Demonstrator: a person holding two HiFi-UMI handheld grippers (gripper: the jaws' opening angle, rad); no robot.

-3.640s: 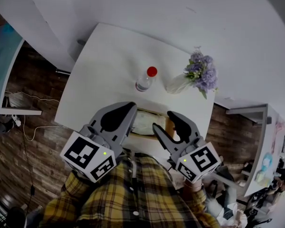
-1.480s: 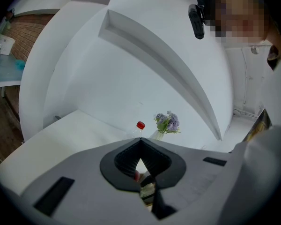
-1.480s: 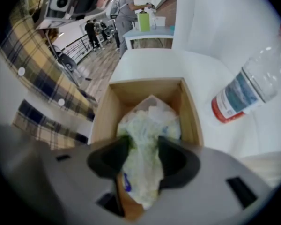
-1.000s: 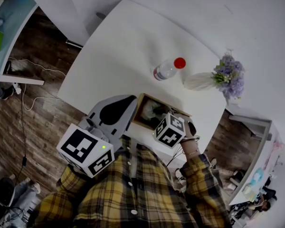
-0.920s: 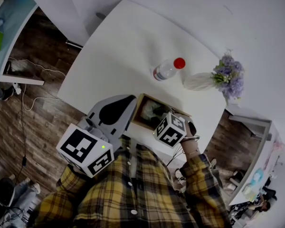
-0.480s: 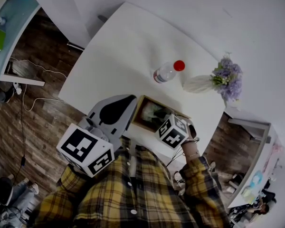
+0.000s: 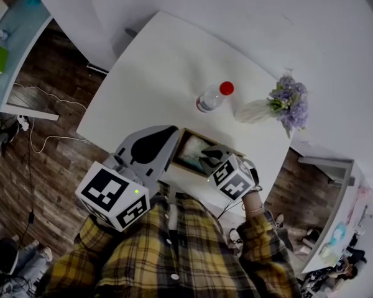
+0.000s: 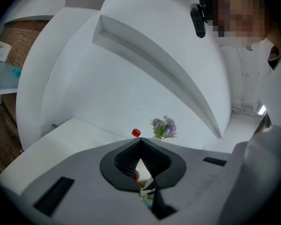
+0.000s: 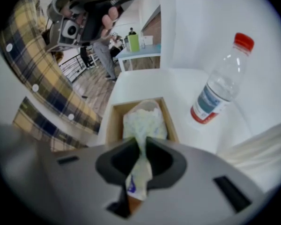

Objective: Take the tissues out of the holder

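Right gripper [image 9: 140, 153] points steeply down, jaws just closed on the tissues [image 9: 141, 121]; left gripper [image 8: 140, 143], jaws together, sits near level.

Past the open brown wooden box [image 7: 201, 135], on its far left, the white table [image 7: 143, 67] is wide and bare, so a hand could pass there. Straight behind the box stands a clear plastic bottle with a red cap [image 7: 209, 99]. Behind the box and to its right sits a white vase of purple flowers [image 7: 280, 104]. A small gap runs between those two. The grey left gripper [image 7: 165, 143] sits just beside the box's left side. Over the box, the grey right gripper [image 9: 139, 144] has just been closing its jaws on a white plastic pack of tissues [image 9: 143, 118] that fills the box, so the top is blocked.
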